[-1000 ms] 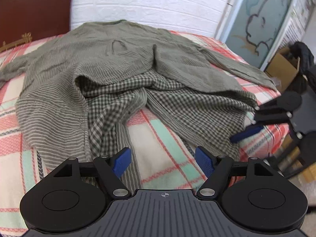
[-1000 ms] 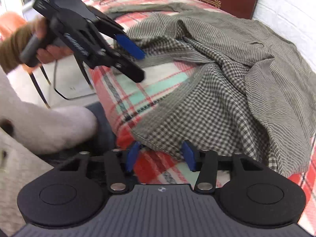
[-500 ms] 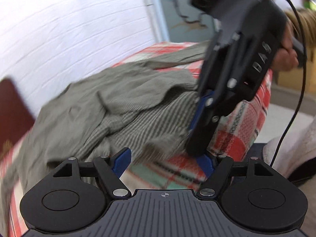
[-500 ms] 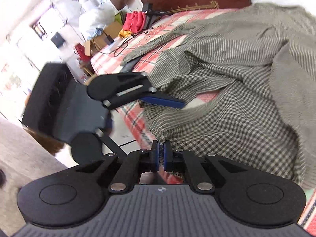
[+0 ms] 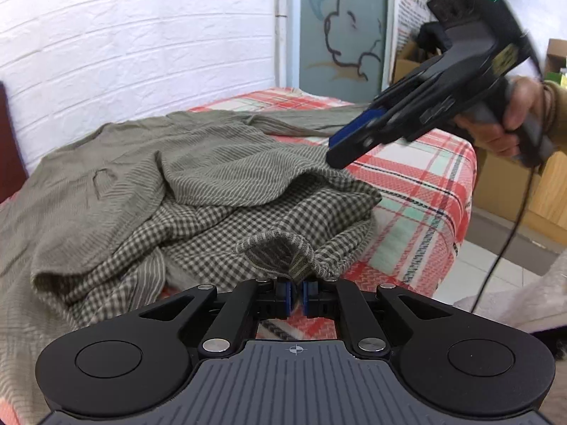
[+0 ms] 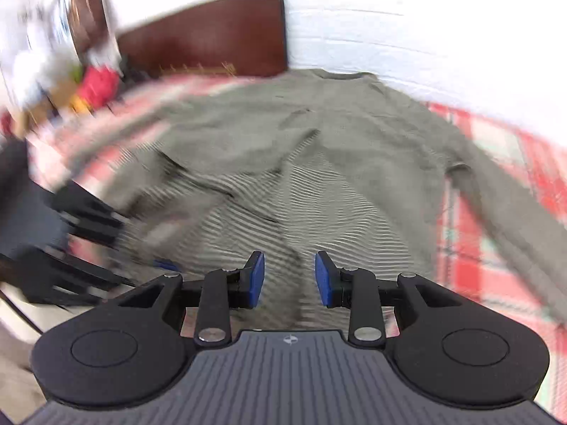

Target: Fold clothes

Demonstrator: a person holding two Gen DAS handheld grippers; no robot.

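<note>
A grey-green shirt (image 5: 117, 184) is spread across a bed covered by a red-and-mint checked sheet (image 5: 418, 191), which serves here as the landmark. The collar end is laid toward the white brick wall (image 5: 141, 35) behind the bed, and one sleeve (image 5: 312, 120) is stretched out toward the far corner of the bed. The lower part is rumpled near the front edge of the bed, with the checked inner side turned up and showing.

The left gripper (image 5: 297, 292) is seen closed together on a bunched corner of the shirt's hem, a small hood of cloth standing up just above the blue pads (image 5: 283, 295). The corner is probably pinched there so that the lower part can be lifted and carried over the rest.

The right gripper (image 6: 290, 279) is held above the middle of the bed, over the shirt, with its jaws apart and nothing between them; its view is heavily blurred, so fine detail cannot be made out. In the left view it is seen gripped by a hand (image 5: 506, 120) and angled down toward a raised ridge of cloth, perhaps so that a second point can be taken.

The shirt is judged not yet folded into a tidy shape; whether it is being straightened or carried into a fold cannot be settled
</note>
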